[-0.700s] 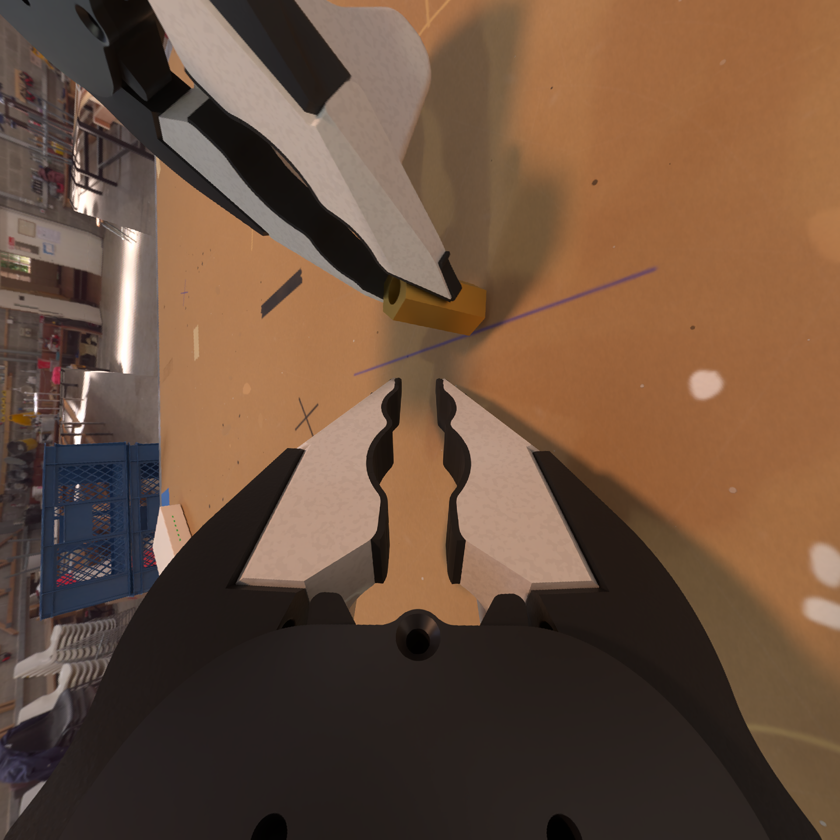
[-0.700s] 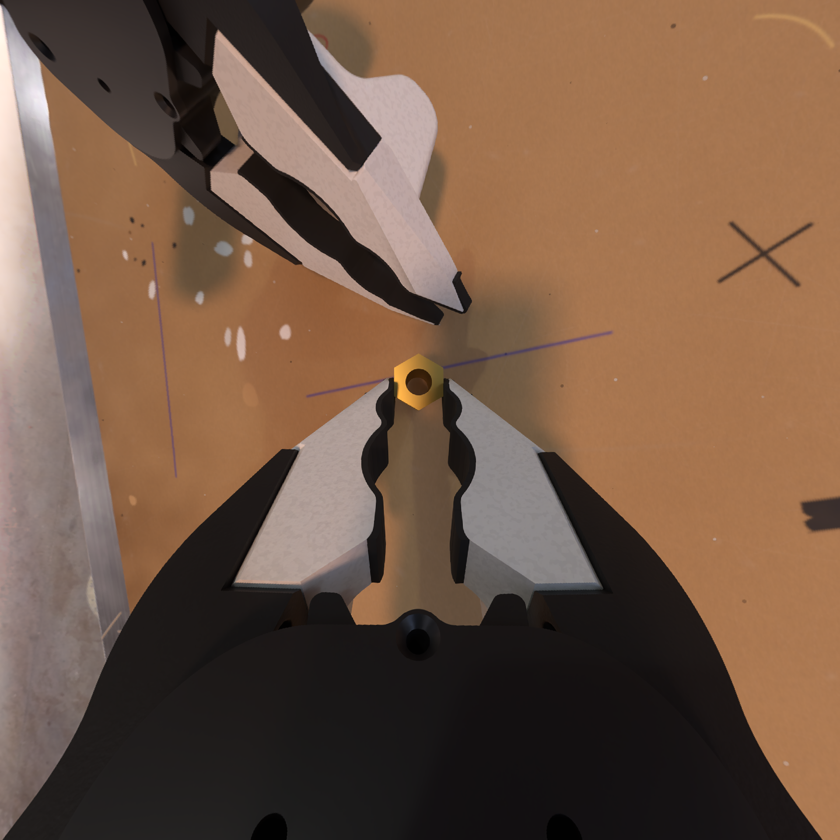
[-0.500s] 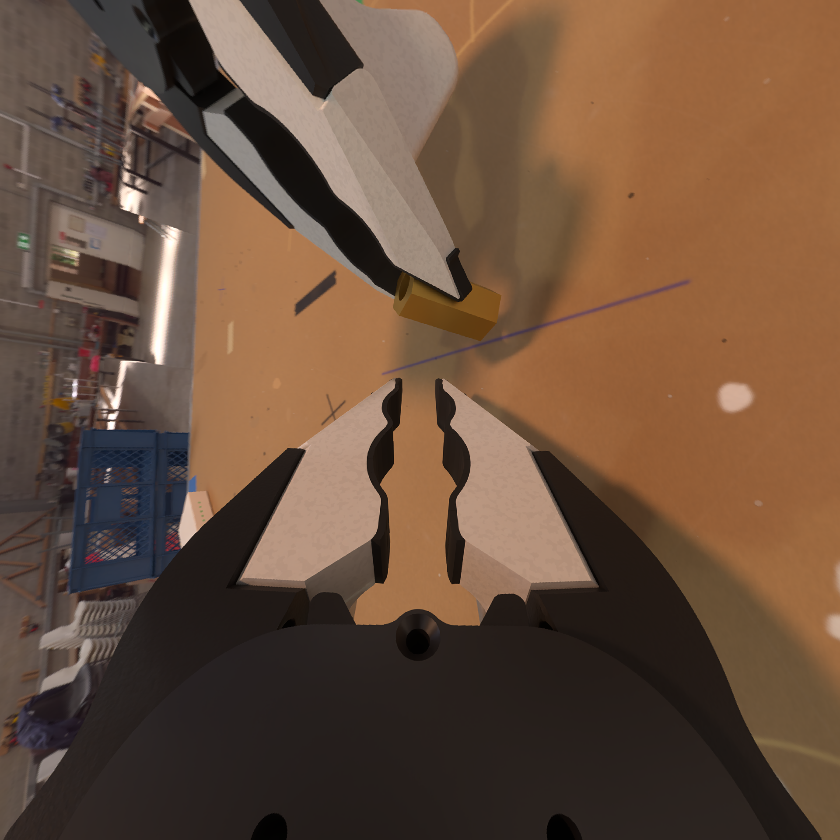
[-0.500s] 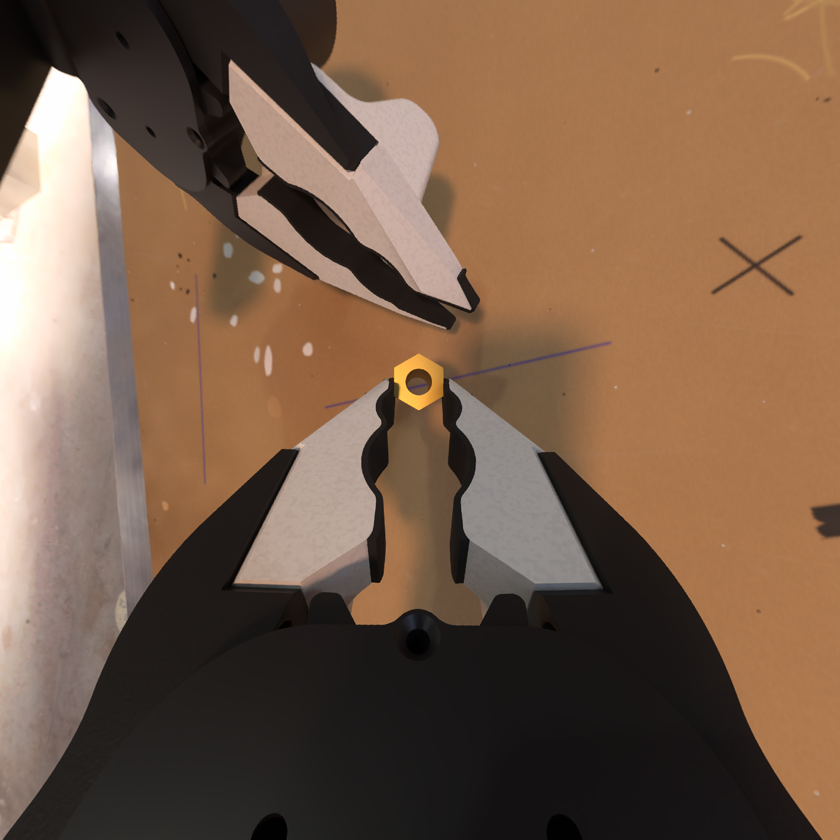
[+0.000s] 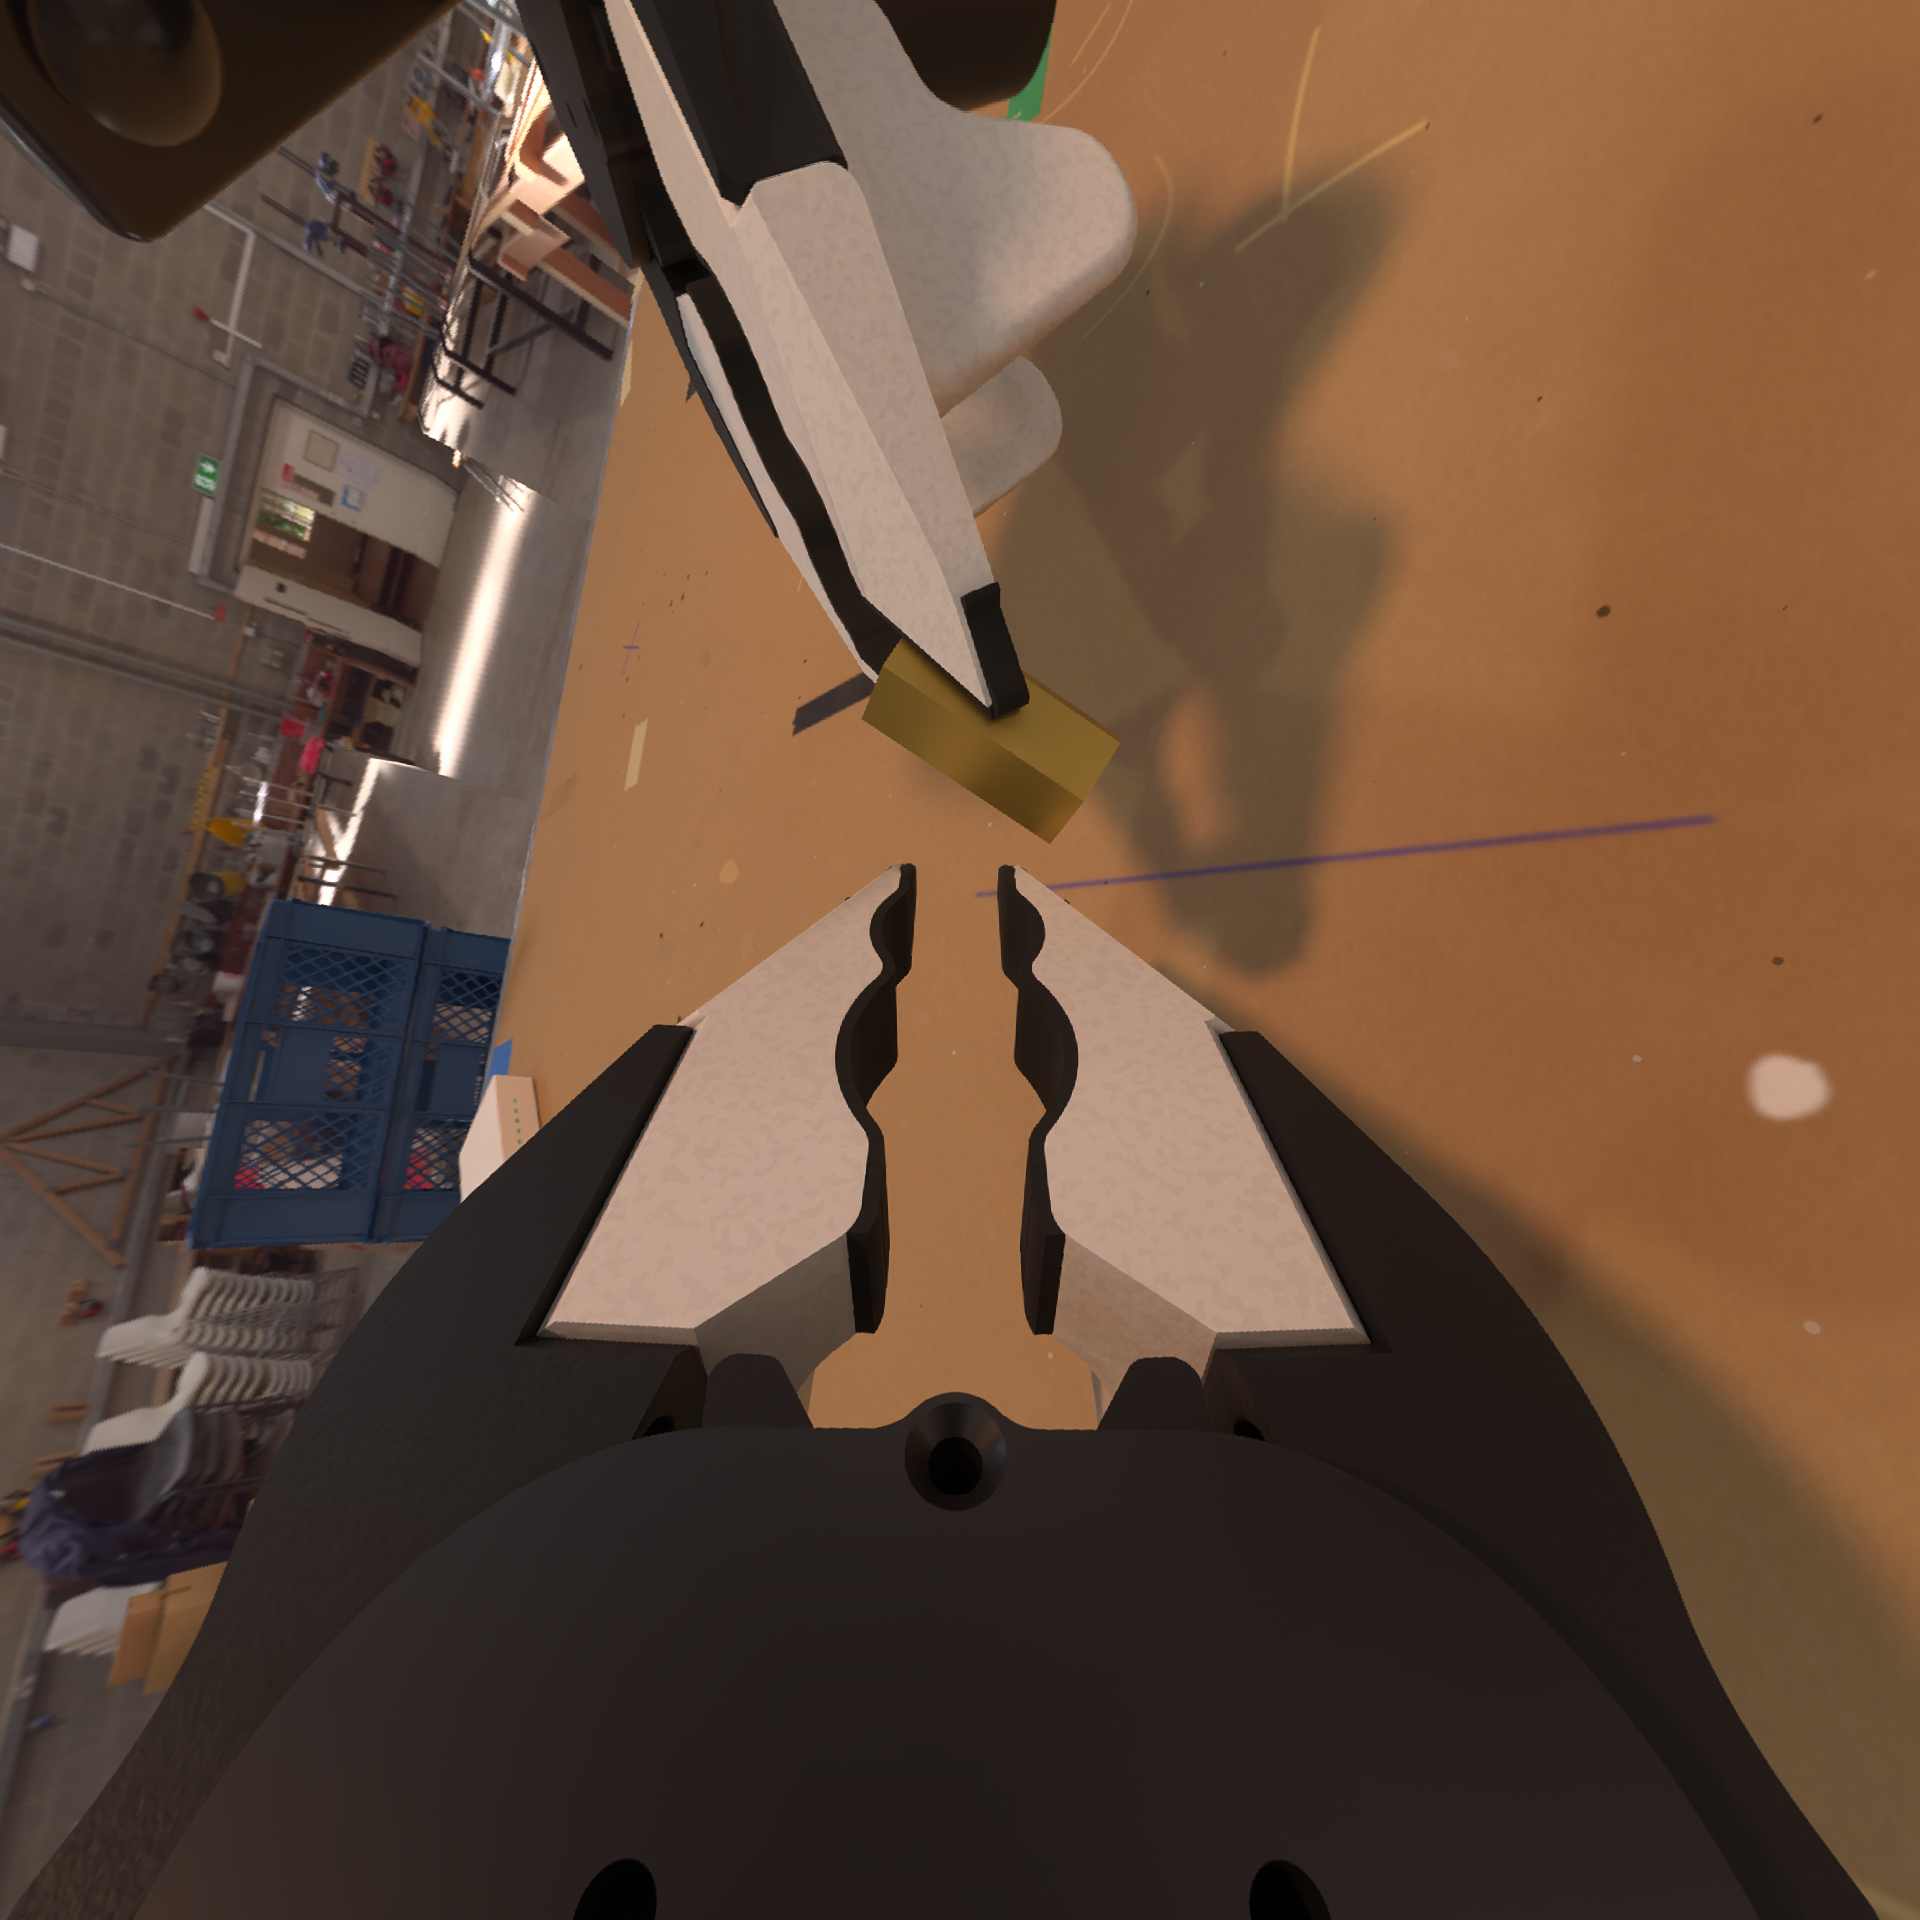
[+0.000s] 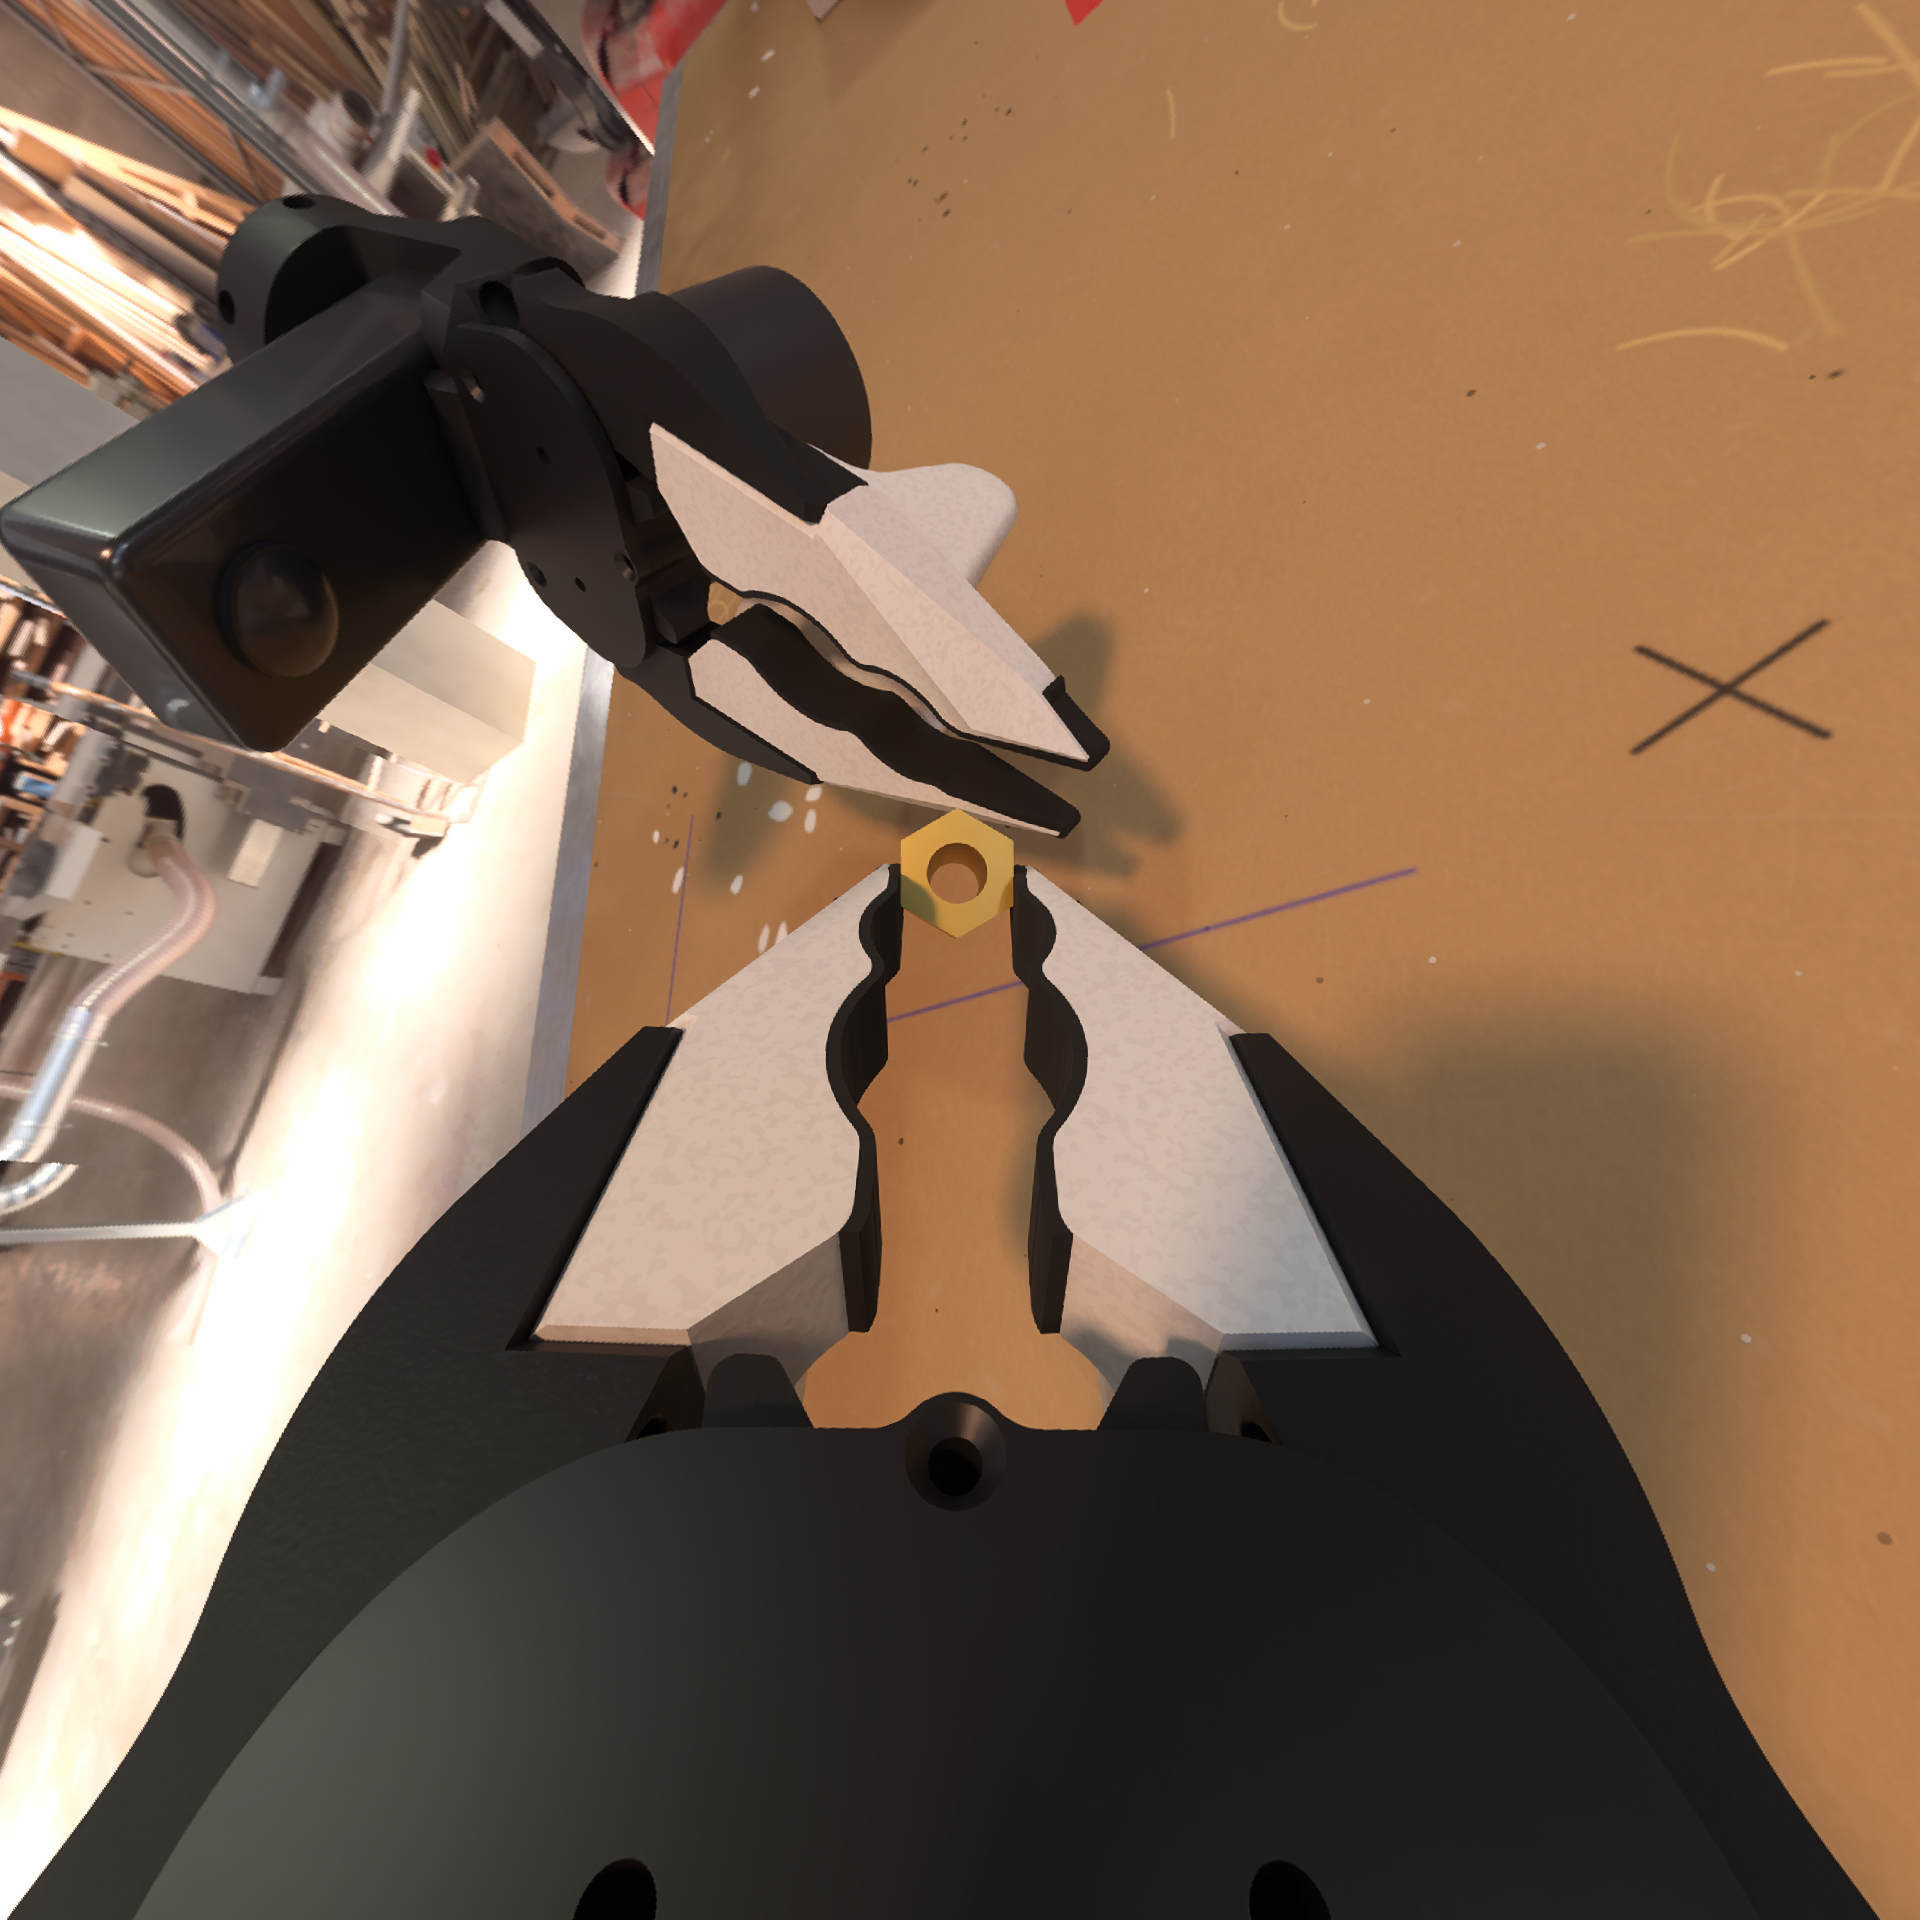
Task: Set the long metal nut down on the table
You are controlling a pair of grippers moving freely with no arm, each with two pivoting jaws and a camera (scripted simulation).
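Note:
The long brass hex nut [image 6: 961, 922] is pinched at its end between the tips of my right gripper [image 6: 956, 883], which is shut on it. In the left wrist view the nut [image 5: 977, 764] hangs tilted in the air above the brown table [image 5: 1507, 1195], under the right gripper's tips [image 5: 987, 675], and its shadow falls on the board. My left gripper [image 5: 954, 878] is empty, its jaws a narrow gap apart, just below the nut and clear of it. It also shows in the right wrist view [image 6: 1075, 774], just beyond the nut.
The table's metal edge [image 6: 582, 883] runs along the left, with workshop floor beyond. A blue crate [image 5: 343, 1070] stands off the table. A black X mark [image 6: 1730, 686], a purple line [image 5: 1351, 857] and white paint spots [image 5: 1787, 1086] mark the board.
Both views have tilted and pulled back, so more of the room past the table edge shows. The nut stays in the right gripper's tips. The left gripper's narrow gap is unchanged.

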